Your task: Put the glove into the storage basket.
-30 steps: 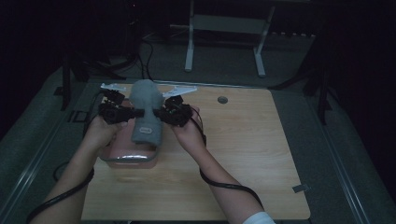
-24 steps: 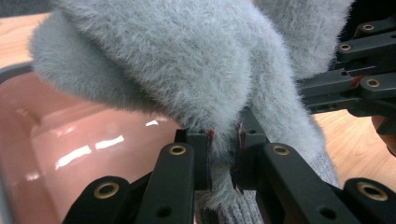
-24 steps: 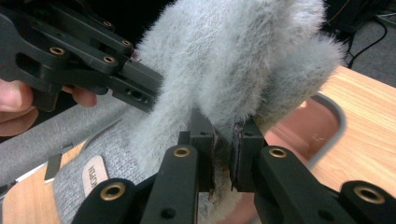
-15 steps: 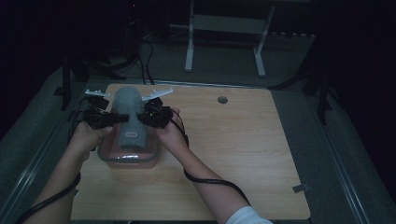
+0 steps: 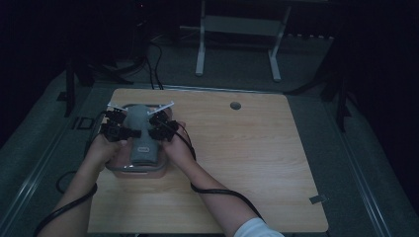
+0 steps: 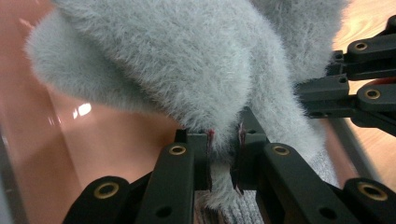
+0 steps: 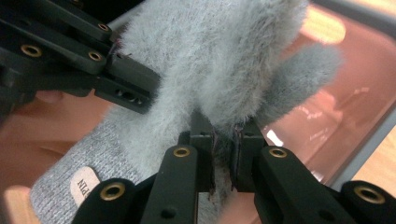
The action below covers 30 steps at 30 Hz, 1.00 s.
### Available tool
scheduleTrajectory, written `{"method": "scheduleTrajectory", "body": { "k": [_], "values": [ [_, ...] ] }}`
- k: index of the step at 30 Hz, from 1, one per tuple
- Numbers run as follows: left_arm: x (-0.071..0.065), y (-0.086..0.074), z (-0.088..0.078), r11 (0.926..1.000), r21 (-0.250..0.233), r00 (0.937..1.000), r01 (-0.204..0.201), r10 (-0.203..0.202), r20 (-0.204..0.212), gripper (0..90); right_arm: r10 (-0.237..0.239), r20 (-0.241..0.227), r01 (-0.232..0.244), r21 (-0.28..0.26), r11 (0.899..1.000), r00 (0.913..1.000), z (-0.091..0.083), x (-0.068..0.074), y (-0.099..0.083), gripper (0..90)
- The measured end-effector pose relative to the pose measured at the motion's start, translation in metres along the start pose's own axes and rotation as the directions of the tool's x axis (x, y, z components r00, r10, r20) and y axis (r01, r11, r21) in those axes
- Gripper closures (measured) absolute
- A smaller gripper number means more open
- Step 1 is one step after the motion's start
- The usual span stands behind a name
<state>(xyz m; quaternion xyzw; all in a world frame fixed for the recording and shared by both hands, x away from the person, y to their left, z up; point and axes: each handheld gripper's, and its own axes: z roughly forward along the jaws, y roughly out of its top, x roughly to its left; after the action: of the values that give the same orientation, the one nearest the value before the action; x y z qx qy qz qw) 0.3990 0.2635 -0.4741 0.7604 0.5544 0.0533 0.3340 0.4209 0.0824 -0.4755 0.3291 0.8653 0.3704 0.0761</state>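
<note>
Two grippers: both pinch one fuzzy grey glove [image 5: 140, 133], each from its own side.
Label: small pale tag [image 7: 85, 183] on the glove's knit cuff; its letters look like "PLN", though the print is too small to be sure.
Left gripper [image 6: 223, 161]: jaws pressed together on a fold of the glove's fluff; the left hand [image 5: 104, 148] comes in low from the table's near edge.
Right gripper [image 7: 224, 158]: jaws likewise clamped on the fluffy edge, with the right hand [image 5: 179, 149] just beside the box.
Container: clear plastic box [image 5: 118, 168] with a pinkish floor, near the wooden table's [image 5: 257, 163] left edge.
Contents: the glove lies over the box, cuff toward the person, fingers toward the far wall.
</note>
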Motion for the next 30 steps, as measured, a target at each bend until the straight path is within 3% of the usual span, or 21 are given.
{"method": "scheduleTrajectory", "body": {
  "k": [7,11,14,16,20,24,28,30],
  "values": [
    [0.001,-0.002,0.022,0.9964,0.085,0.9986,0.003,0.002,-0.053,80.5,0.003,0.030,-0.006,0.091,0.996,0.9995,0.019,-0.002,-0.004,81.0],
    [0.003,-0.001,0.033,0.9914,0.131,0.9972,0.009,0.001,-0.075,80.2,-0.011,0.035,0.007,0.117,0.993,0.9993,0.021,0.000,-0.001,70.4],
    [0.002,-0.002,0.040,0.9901,0.140,0.9953,0.003,0.011,-0.096,78.9,0.001,0.017,-0.003,0.104,0.995,0.9999,0.020,-0.004,0.000,58.0],
    [0.002,-0.002,0.042,0.9901,0.140,0.9949,0.008,0.006,-0.101,77.7,-0.018,0.018,0.016,0.103,0.995,0.9997,0.019,-0.005,0.000,55.8],
    [0.001,-0.002,0.040,0.9934,0.114,0.9956,0.008,0.003,-0.094,70.5,-0.031,-0.001,0.031,0.071,0.997,0.9995,0.013,-0.008,0.001,49.4],
    [0.001,-0.003,0.033,0.9994,0.035,0.9976,-0.004,0.007,-0.069,49.8,-0.040,-0.046,0.042,0.033,0.999,0.9982,0.006,-0.011,0.003,42.6],
    [0.001,-0.007,0.023,0.9994,-0.034,0.9944,0.008,-0.012,-0.105,32.0,-0.036,-0.065,0.039,0.032,0.999,0.9972,0.002,-0.015,0.003,33.2],
    [0.000,-0.009,0.017,0.9973,-0.073,0.9910,-0.007,-0.002,-0.134,23.6,-0.048,-0.065,0.049,0.019,0.999,0.9968,-0.001,-0.017,0.003,26.2]
  ]
}}
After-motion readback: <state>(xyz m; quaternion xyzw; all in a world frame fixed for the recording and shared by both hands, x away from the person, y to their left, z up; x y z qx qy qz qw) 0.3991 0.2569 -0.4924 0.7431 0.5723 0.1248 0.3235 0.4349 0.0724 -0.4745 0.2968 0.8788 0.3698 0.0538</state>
